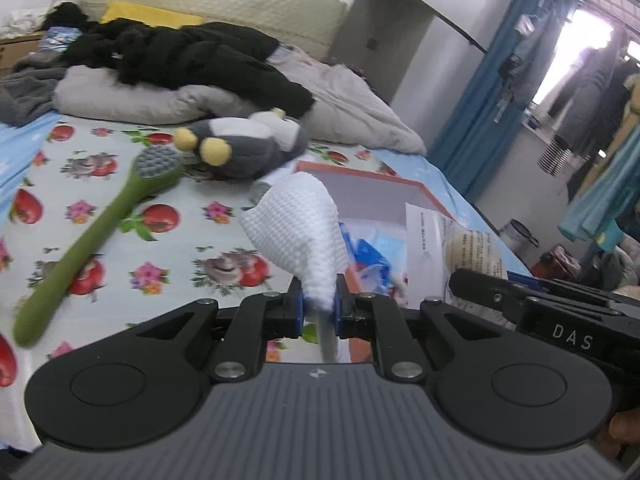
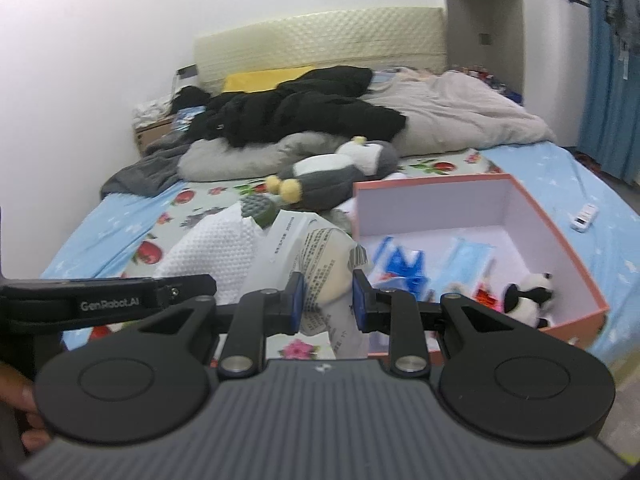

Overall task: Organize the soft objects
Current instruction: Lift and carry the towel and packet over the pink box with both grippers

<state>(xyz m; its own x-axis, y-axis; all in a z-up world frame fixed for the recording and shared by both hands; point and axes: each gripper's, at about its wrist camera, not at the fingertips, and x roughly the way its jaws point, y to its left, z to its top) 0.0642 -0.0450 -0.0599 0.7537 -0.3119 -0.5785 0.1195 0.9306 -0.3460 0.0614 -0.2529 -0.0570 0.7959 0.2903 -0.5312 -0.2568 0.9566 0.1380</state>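
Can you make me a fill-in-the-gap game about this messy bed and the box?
1. The left gripper pinches a bumpy ____ cloth.
2. The small black-and-white toy panda lies inside the pink ____.
3. The long brush on the flowery bedsheet has a ____ handle.
4. The grey plush penguin has ____ feet.

Missing words: white; box; green; yellow

Bed (image 1: 120, 200) with fruit-print sheet; green long-handled brush (image 1: 92, 236) (lying diagonally); black garments (image 2: 304, 108) piled near the padded headboard (image 2: 320, 40); blue curtain (image 1: 492, 92).
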